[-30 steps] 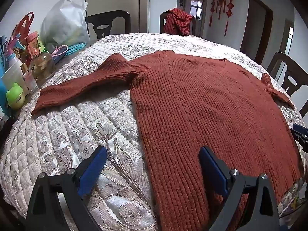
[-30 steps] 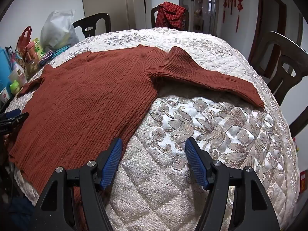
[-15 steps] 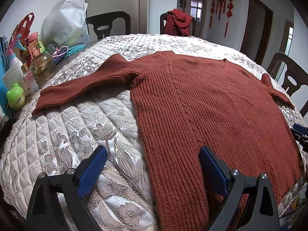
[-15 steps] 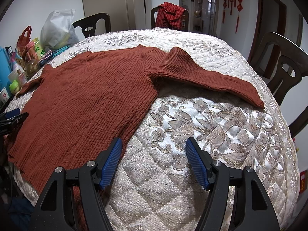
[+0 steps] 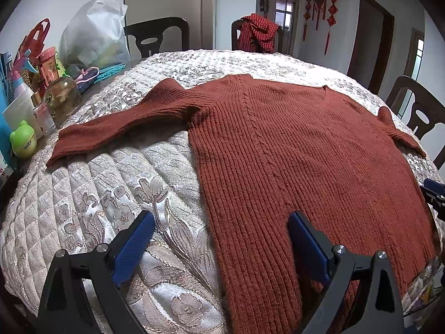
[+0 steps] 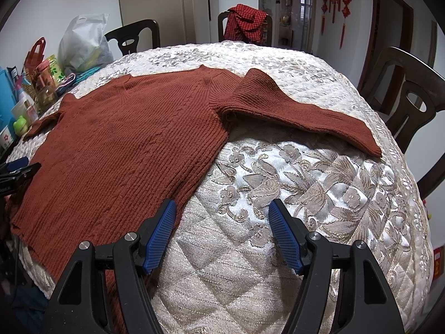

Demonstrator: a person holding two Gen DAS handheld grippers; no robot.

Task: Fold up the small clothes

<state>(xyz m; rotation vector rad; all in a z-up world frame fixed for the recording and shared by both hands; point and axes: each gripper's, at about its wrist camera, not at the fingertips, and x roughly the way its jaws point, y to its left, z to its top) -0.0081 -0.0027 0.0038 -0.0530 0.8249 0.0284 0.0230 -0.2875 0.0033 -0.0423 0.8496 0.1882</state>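
Observation:
A rust-red ribbed knit sweater [image 5: 292,150] [image 6: 130,142] lies flat and face up on the quilted table cover, both sleeves spread out to the sides. My left gripper [image 5: 221,220] hovers open over the sweater's near left hem edge, one blue pad over the quilt, the other over the knit. In the right wrist view my right gripper [image 6: 222,208] is open above the quilt just right of the sweater's near right side edge, nothing between its fingers. The right gripper's tip [image 5: 434,192] shows at the left view's right edge, and the left gripper's tip [image 6: 19,168] shows at the right view's left edge.
A quilted floral cover [image 5: 111,183] [image 6: 319,183] drapes the round table. Bottles, a jar, a green frog-shaped container [image 5: 23,139] and a white plastic bag [image 5: 94,36] crowd the far left. Dark chairs ring the table; a red checked cloth [image 5: 258,33] hangs on the far one.

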